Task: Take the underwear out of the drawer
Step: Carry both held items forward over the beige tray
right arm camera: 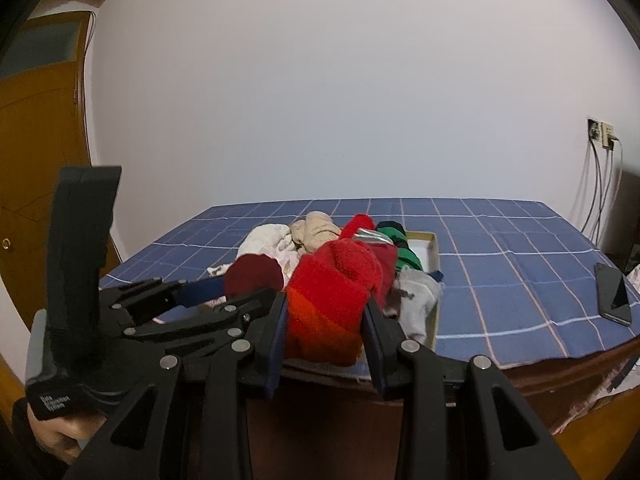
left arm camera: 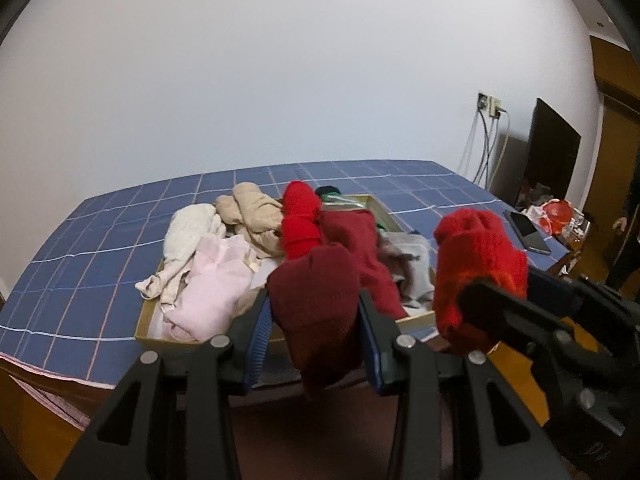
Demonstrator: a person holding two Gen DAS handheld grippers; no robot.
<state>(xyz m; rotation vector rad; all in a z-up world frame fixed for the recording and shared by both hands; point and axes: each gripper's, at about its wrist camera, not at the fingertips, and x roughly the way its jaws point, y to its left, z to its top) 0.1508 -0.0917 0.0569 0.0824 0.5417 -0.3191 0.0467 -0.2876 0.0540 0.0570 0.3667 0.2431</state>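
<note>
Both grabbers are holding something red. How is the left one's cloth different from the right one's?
The left gripper pinches a dark maroon garment with a smooth, fine knit. The right gripper pinches a bright red garment that looks fuzzy, with an orange band low down. The maroon one hangs below its fingers; the red one bunches thickly between its fingers. Both are held in front of the drawer of clothes.

The left gripper [left arm camera: 316, 312] fills the lower middle of its own view, pointing forward and somewhat down, jaws narrowly apart and pressed on a dark red garment [left arm camera: 316, 320] that bulges above and hangs below the pads. In the right wrist view it reaches in from the lower left, with a hand [right arm camera: 56, 436] around its handle at the bottom left corner. The right gripper [right arm camera: 326, 316] sits lower centre there, jaws clamped on a bright red garment [right arm camera: 332, 304].
</note>
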